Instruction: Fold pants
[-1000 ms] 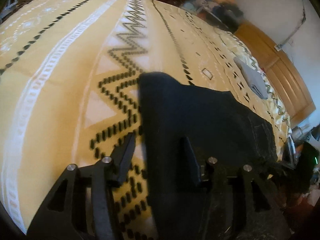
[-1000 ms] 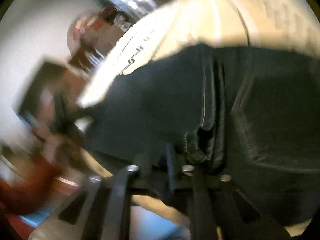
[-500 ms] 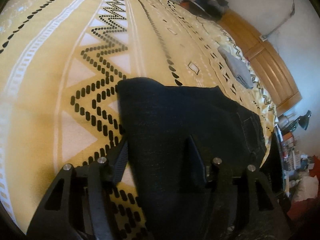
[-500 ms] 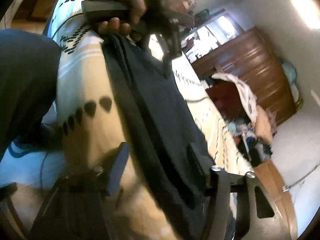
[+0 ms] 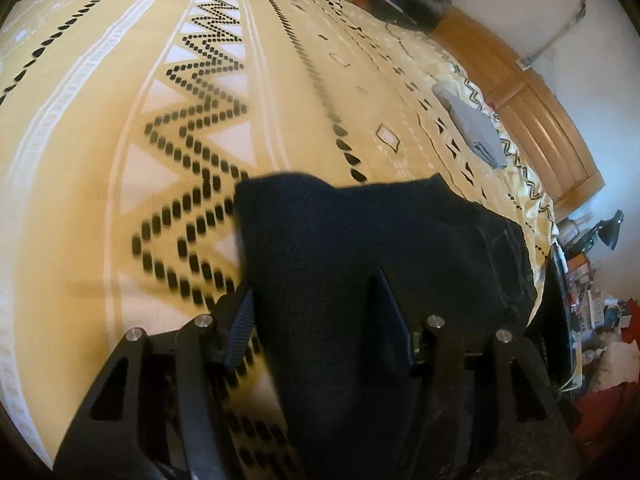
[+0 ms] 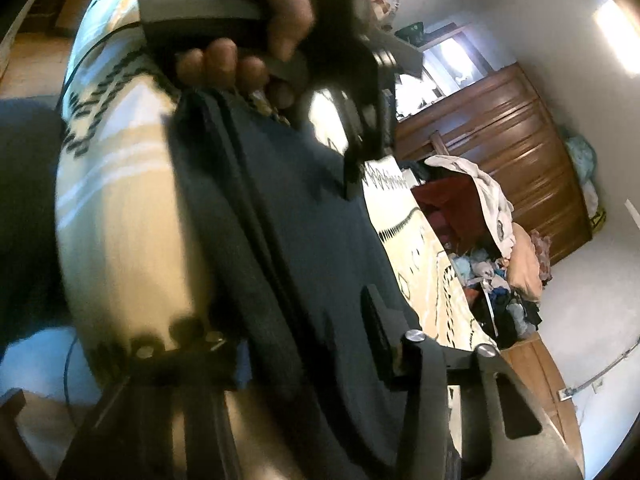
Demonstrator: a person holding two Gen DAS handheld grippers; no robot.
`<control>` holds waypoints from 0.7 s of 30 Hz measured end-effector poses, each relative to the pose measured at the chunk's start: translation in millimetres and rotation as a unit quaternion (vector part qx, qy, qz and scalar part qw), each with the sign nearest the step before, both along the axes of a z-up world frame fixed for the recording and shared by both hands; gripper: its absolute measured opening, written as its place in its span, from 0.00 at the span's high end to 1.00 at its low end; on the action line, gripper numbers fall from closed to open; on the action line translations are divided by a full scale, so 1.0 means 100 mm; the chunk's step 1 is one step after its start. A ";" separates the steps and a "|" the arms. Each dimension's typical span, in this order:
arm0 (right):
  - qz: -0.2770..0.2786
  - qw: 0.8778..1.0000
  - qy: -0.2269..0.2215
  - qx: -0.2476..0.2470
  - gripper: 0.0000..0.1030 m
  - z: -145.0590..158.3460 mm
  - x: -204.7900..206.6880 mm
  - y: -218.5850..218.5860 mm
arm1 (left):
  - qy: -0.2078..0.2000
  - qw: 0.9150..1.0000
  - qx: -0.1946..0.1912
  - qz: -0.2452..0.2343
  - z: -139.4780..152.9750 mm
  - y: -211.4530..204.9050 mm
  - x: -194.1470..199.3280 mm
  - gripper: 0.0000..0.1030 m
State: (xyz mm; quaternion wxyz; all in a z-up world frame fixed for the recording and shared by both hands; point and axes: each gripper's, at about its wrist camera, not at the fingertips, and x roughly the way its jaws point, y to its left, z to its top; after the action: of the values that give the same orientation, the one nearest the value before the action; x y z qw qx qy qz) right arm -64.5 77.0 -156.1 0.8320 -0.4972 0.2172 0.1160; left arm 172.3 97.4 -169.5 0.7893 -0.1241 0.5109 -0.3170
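Left wrist view: yellow patterned bedspread (image 5: 120, 160), wooden headboard (image 5: 536, 120), cluttered room; dark pants (image 5: 360, 260) lie across it, fabric between the half-spread left gripper (image 5: 316, 312); right gripper (image 6: 304, 340), just closing, has pants between its jaws.

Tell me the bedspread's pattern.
The bedspread is yellow with white stripes and black dotted zigzags, clearest in the left wrist view.

Bedspread (image 5: 100, 184) left of pants (image 5: 360, 264) open; folded grey cloth (image 5: 474, 128) far right.
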 end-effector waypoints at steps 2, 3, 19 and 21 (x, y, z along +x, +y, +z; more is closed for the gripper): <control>0.002 1.000 0.000 0.000 0.62 -0.01 0.08 0.12 | -0.006 1.000 0.007 0.009 0.02 0.00 0.07 0.43; 0.003 1.000 0.000 0.002 0.63 -0.03 0.07 0.22 | -0.008 1.000 0.011 0.012 0.02 -0.01 0.12 0.43; -0.013 0.999 0.029 0.028 0.74 -0.03 0.39 0.43 | -0.033 0.998 0.047 0.015 -0.05 -0.09 0.15 0.44; -0.013 0.999 0.026 0.023 0.75 -0.06 0.37 0.47 | -0.033 0.998 0.045 0.017 -0.05 -0.08 0.15 0.43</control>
State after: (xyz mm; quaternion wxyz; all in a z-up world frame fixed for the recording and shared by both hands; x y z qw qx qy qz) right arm -27.5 123.7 -162.3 0.8388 -0.4716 0.2425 0.1234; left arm 187.0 89.5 -174.6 0.8159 -0.0866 0.4959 -0.2843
